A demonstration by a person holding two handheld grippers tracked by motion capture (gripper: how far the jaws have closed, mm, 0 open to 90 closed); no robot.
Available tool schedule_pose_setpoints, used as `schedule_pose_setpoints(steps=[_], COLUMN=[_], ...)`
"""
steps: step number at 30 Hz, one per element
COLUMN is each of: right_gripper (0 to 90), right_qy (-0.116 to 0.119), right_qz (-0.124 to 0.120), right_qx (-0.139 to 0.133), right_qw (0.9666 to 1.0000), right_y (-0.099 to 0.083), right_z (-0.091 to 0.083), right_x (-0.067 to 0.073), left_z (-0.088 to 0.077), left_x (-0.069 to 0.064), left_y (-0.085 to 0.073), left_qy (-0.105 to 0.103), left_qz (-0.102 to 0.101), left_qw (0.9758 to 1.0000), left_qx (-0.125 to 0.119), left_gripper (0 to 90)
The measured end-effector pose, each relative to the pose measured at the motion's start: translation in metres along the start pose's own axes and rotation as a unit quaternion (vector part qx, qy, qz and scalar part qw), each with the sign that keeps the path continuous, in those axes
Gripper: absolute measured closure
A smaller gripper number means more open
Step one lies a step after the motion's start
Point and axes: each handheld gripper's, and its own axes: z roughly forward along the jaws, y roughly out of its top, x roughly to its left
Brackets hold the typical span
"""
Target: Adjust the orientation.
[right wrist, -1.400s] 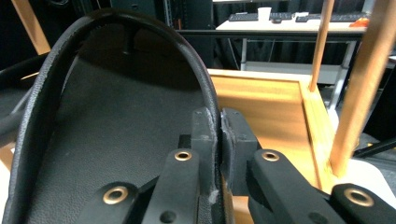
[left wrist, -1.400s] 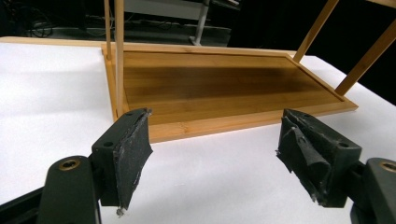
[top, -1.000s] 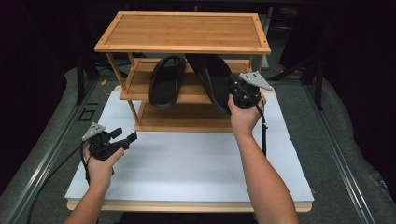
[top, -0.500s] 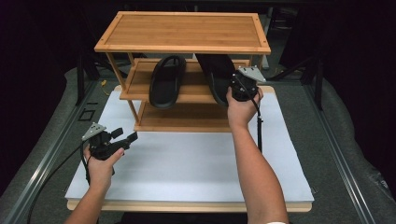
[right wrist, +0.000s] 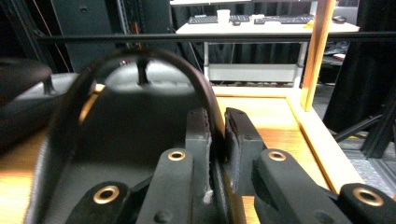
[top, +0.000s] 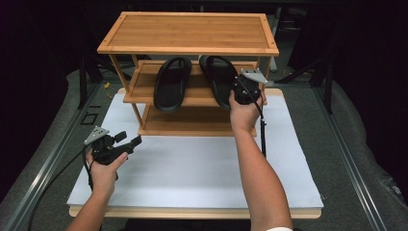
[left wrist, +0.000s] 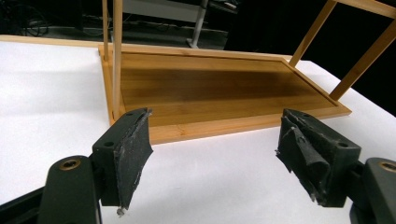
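Observation:
Two black flip-flops lie side by side on the middle shelf [top: 139,89] of a three-tier bamboo rack [top: 190,32]. The left flip-flop [top: 172,84] lies free. My right gripper [top: 238,89] is at the near right side of the right flip-flop [top: 216,77]. In the right gripper view its jaws [right wrist: 217,119] have the strap of that flip-flop [right wrist: 135,121] between them; they have just been opening a little, and the pads still touch the strap. My left gripper [top: 129,139] hovers open over the white board, and in its own view [left wrist: 212,135] nothing is between its pads.
The rack stands at the back of a white board [top: 192,173] on a grey table. Its bottom shelf [left wrist: 210,88] is bare, as is the top shelf. Thin bamboo posts [right wrist: 316,51] stand at the corners. A cable [top: 262,137] hangs by my right forearm.
My right hand has pushed the right flip-flop a little further back and left onto the middle shelf, where it now lies flatter. The left gripper has kept still.

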Motion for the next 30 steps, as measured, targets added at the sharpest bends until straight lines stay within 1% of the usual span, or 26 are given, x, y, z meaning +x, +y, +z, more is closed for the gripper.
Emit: schedule_pose_setpoints(steps=[2, 3, 4, 5, 11, 13, 14, 15, 16, 17, 19, 20, 21, 22, 23, 24, 26, 27, 28, 30], right_gripper=[81.6, 82.6, 82.6, 82.0, 80.0, 78.0, 76.8, 76.1, 75.8, 75.2, 73.0, 72.0, 70.7, 69.7, 68.7, 67.8, 65.5, 64.5, 63.7, 62.1], right_qy=[0.002, 0.014, 0.009, 0.016, 0.022, 0.025, 0.027, 0.032, 0.037, 0.043, 0.056, 0.063, 0.06, 0.064, 0.076, 0.074, 0.082, 0.089, 0.091, 0.098], right_qz=[0.004, 0.012, 0.011, 0.011, 0.014, 0.012, 0.012, 0.014, 0.016, 0.016, 0.015, 0.013, 0.01, 0.01, 0.012, 0.012, 0.011, 0.011, 0.009, 0.004], right_qx=[-0.003, -0.011, -0.013, -0.014, -0.019, -0.022, -0.025, -0.026, -0.027, -0.029, -0.026, -0.025, -0.026, -0.024, -0.023, -0.022, -0.018, -0.014, -0.013, -0.012], right_qw=[1.0, 0.9998, 0.9998, 0.9997, 0.9995, 0.9994, 0.9992, 0.999, 0.9988, 0.9985, 0.998, 0.9976, 0.9978, 0.9976, 0.9968, 0.9969, 0.9964, 0.9959, 0.9957, 0.9951], right_y=[0.0, 0.001, 0.001, 0.001, 0.0, -0.001, -0.001, -0.001, -0.001, -0.001, 0.0, -0.001, -0.001, -0.001, -0.001, -0.001, -0.002, -0.003, -0.004, -0.006], right_z=[-0.001, -0.003, -0.004, -0.004, -0.007, -0.01, -0.012, -0.014, -0.016, -0.019, -0.024, -0.027, -0.029, -0.031, -0.033, -0.035, -0.039, -0.04, -0.042, -0.046], right_x=[0.0, -0.002, -0.002, -0.002, -0.003, -0.003, -0.003, -0.003, -0.003, -0.004, -0.005, -0.006, -0.007, -0.008, -0.01, -0.011, -0.013, -0.013, -0.013, -0.013], left_z=[0.0, 0.001, 0.001, 0.001, 0.002, 0.002, 0.002, 0.001, 0.0, -0.001, -0.001, 0.0, 0.001, 0.002, 0.004, 0.006, 0.009, 0.012, 0.015, 0.021], left_x=[0.0, -0.001, -0.001, -0.001, -0.002, -0.002, -0.003, -0.004, -0.005, -0.007, -0.01, -0.012, -0.014, -0.016, -0.018, -0.021, -0.026, -0.027, -0.029, -0.03], left_y=[0.0, 0.0, 0.0, -0.001, -0.001, -0.001, 0.0, 0.0, 0.001, 0.003, 0.008, 0.011, 0.015, 0.019, 0.024, 0.028, 0.04, 0.046, 0.052, 0.064], left_qy=[-0.001, -0.001, -0.001, -0.001, -0.001, 0.0, 0.005, 0.016, 0.03, 0.038, 0.039, 0.035, 0.031, 0.025, 0.021, 0.019, 0.025, 0.026, 0.026, 0.016], left_qz=[0.0, 0.002, 0.003, 0.002, 0.004, 0.005, 0.008, 0.012, 0.022, 0.027, 0.029, 0.029, 0.03, 0.03, 0.031, 0.032, 0.034, 0.034, 0.029, 0.018], left_qw=[1.0, 1.0, 1.0, 1.0, 1.0, 1.0, 1.0, 0.9998, 0.9993, 0.9988, 0.9984, 0.9984, 0.9983, 0.9985, 0.9984, 0.9982, 0.997, 0.9968, 0.997, 0.9975], left_qx=[0.0, 0.002, 0.003, 0.005, 0.005, 0.005, 0.003, 0.001, -0.007, -0.015, -0.029, -0.034, -0.038, -0.039, -0.043, -0.048, -0.065, -0.067, -0.067, -0.066], left_gripper=[25.0, 25.0, 25.1, 25.1, 25.1, 25.0, 25.0, 24.6, 23.7, 23.3, 22.8, 22.8, 22.8, 22.9, 23.1, 24.1, 26.0, 26.5, 26.5, 26.5])
